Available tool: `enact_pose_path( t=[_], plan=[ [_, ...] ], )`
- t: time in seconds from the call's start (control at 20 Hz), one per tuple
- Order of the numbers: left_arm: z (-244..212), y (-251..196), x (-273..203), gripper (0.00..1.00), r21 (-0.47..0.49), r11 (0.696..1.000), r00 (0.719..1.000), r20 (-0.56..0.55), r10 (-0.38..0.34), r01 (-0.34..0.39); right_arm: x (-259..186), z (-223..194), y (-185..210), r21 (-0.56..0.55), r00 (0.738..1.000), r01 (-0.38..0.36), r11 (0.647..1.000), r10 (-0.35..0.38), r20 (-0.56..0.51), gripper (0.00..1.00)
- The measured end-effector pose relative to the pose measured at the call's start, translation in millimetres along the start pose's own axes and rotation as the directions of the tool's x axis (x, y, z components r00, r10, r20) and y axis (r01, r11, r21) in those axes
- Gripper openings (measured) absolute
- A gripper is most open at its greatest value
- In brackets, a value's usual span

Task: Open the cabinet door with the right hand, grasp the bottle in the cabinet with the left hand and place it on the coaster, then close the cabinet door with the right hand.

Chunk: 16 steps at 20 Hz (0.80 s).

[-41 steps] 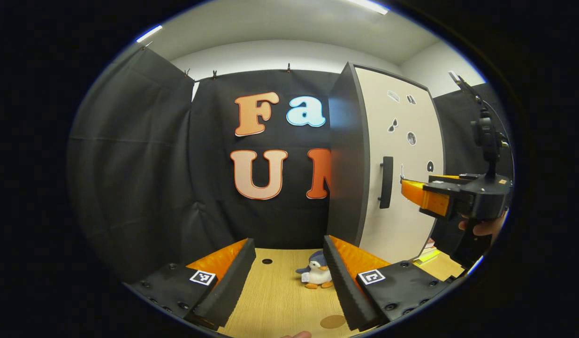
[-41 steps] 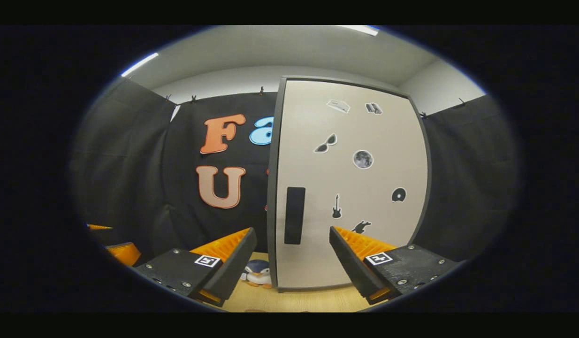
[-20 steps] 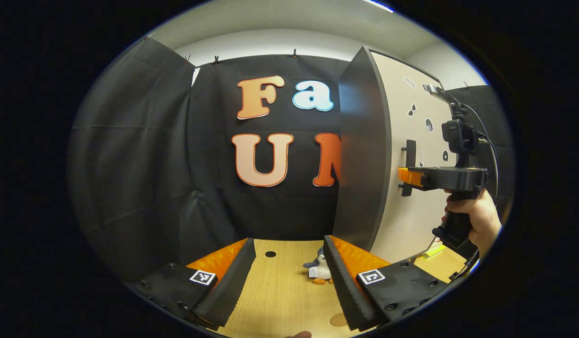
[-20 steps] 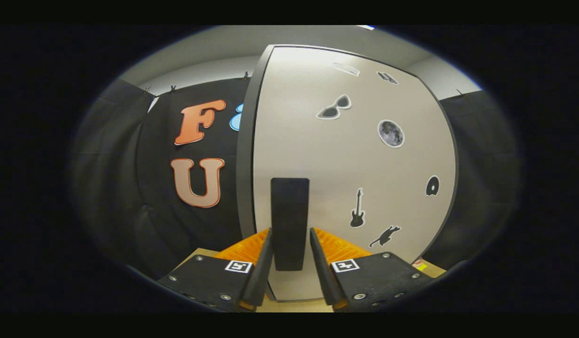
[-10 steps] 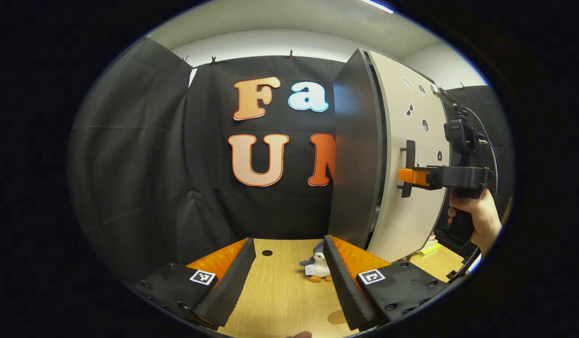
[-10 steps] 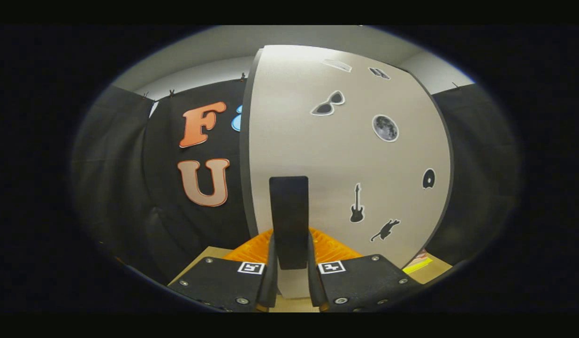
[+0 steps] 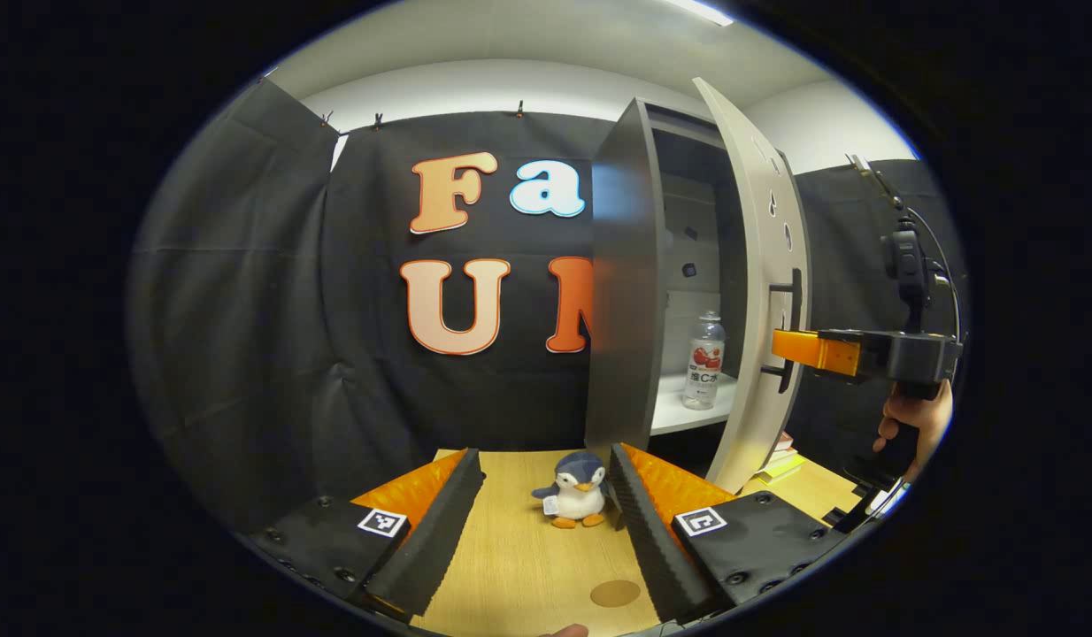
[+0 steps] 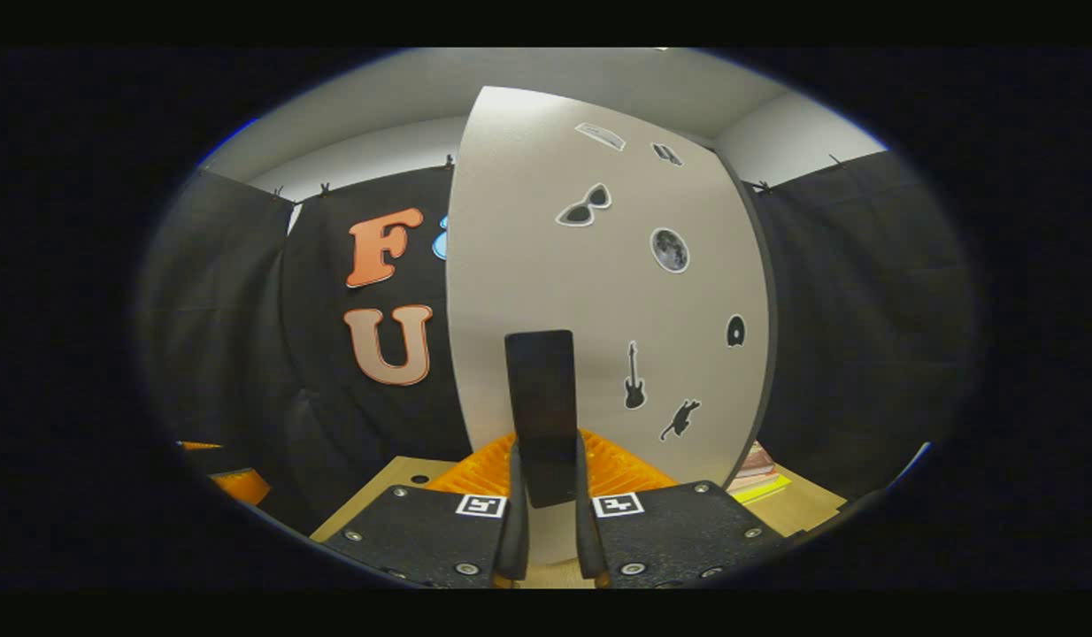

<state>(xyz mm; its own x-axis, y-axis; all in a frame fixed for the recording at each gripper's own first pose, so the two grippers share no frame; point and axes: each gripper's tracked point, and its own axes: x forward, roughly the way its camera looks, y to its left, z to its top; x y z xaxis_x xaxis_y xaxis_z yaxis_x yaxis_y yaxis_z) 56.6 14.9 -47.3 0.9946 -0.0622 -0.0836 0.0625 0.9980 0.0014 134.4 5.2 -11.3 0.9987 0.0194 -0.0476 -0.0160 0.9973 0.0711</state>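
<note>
The grey cabinet (image 7: 621, 292) stands at the right with its pale door (image 7: 763, 292) swung partly open. Inside, a clear bottle (image 7: 705, 361) with a red label stands upright on the white shelf (image 7: 679, 414). My right gripper (image 8: 546, 482) is shut on the door's dark handle (image 8: 542, 398); in the left gripper view that gripper (image 7: 789, 347) and the hand (image 7: 918, 425) holding it are at the far right. My left gripper (image 7: 546, 495) is open over the wooden table (image 7: 511, 566), well short of the bottle. A round brown coaster (image 7: 615, 593) lies by its right finger.
A plush penguin (image 7: 571, 502) sits on the table between my left fingers and the cabinet. A stack of books (image 7: 780, 460) lies behind the door, on the table's right (image 8: 758, 469). Black cloth walls close in the left and back.
My right gripper shut on the handle and pulled the door open toward me, uncovering the shelf and the bottle. The left gripper shifted a little and stayed open.
</note>
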Motion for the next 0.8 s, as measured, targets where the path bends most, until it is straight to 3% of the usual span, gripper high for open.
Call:
enact_pose_path(
  t=[0.05,0.25,0.35,0.8],
  plan=[
    [1,-6,-3,0.90,-0.002,1.000,1.000,0.003,-0.007,0.007,-11,-1,-7,0.003,1.000,0.004,1.000,-0.004,0.000,0.21],
    [0,-25,-9,0.90,0.001,1.000,1.000,0.000,-0.023,0.023,-44,1,-32,0.005,1.000,0.020,1.000,-0.020,-0.004,0.21],
    [-1,-35,-11,0.90,0.001,0.999,0.999,-0.005,-0.032,0.032,-54,1,-38,0.024,1.000,0.010,1.000,-0.010,-0.007,0.14],
    [-2,-65,-18,0.94,0.011,0.999,0.999,-0.009,-0.048,0.048,-90,0,-79,0.031,0.999,0.041,0.999,-0.041,0.003,0.16]
  ],
)
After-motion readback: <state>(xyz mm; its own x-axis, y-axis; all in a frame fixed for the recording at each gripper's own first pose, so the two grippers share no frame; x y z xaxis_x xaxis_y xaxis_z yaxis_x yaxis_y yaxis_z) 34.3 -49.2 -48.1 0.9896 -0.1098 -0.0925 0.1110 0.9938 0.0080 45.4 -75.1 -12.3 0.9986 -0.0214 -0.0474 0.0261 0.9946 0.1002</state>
